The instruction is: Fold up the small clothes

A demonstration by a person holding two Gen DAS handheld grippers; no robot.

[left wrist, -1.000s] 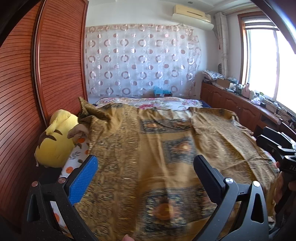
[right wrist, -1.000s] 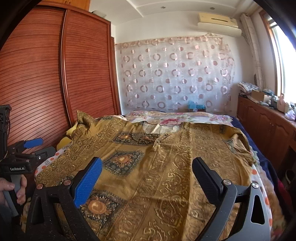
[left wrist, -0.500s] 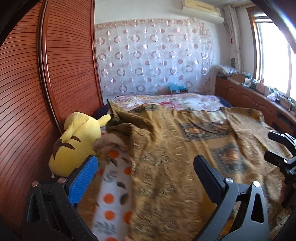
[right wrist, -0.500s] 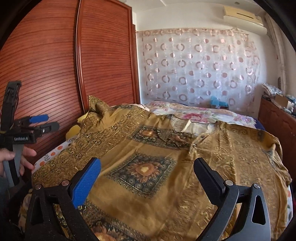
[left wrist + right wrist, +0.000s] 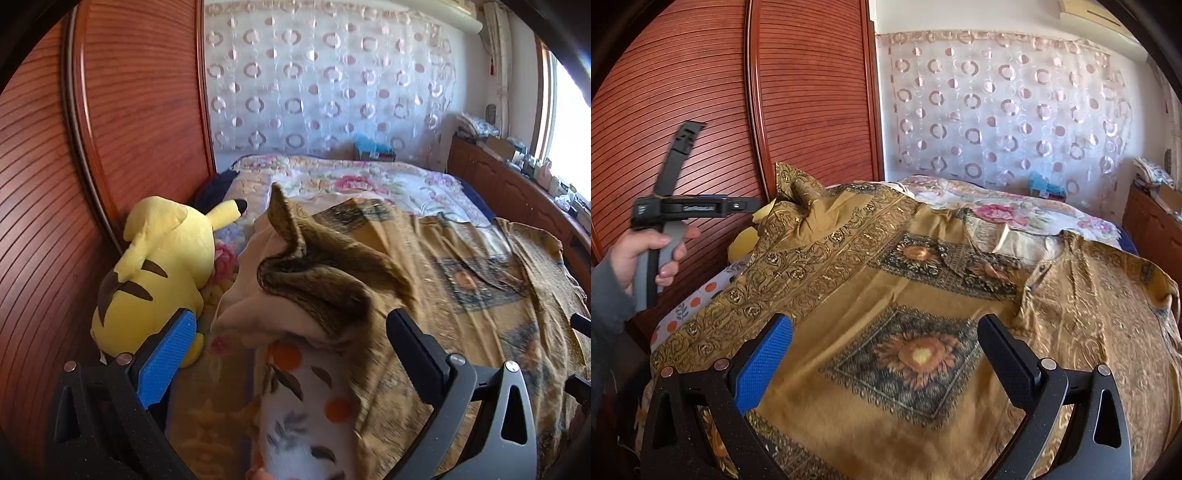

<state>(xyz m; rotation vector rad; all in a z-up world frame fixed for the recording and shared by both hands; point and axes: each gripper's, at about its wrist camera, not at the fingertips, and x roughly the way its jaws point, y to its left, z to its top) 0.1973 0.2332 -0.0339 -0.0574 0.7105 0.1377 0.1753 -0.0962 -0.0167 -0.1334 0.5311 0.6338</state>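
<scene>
A yellow plush toy (image 5: 159, 273) lies left of the ochre patterned garment (image 5: 923, 295), against the wooden wardrobe (image 5: 140, 110). The garment is spread flat over the bed (image 5: 369, 181), its left sleeve bunched up. Left gripper (image 5: 288, 354) and right gripper (image 5: 884, 358) hover above it, jaws apart and empty.

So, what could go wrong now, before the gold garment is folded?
1. The bunched sleeve lies against the yellow plush toy; the left gripper might pinch or drag the toy.
2. The garment is spread wide, and both the left and the right gripper are open, so a grasp may catch the blanket beneath.
</scene>
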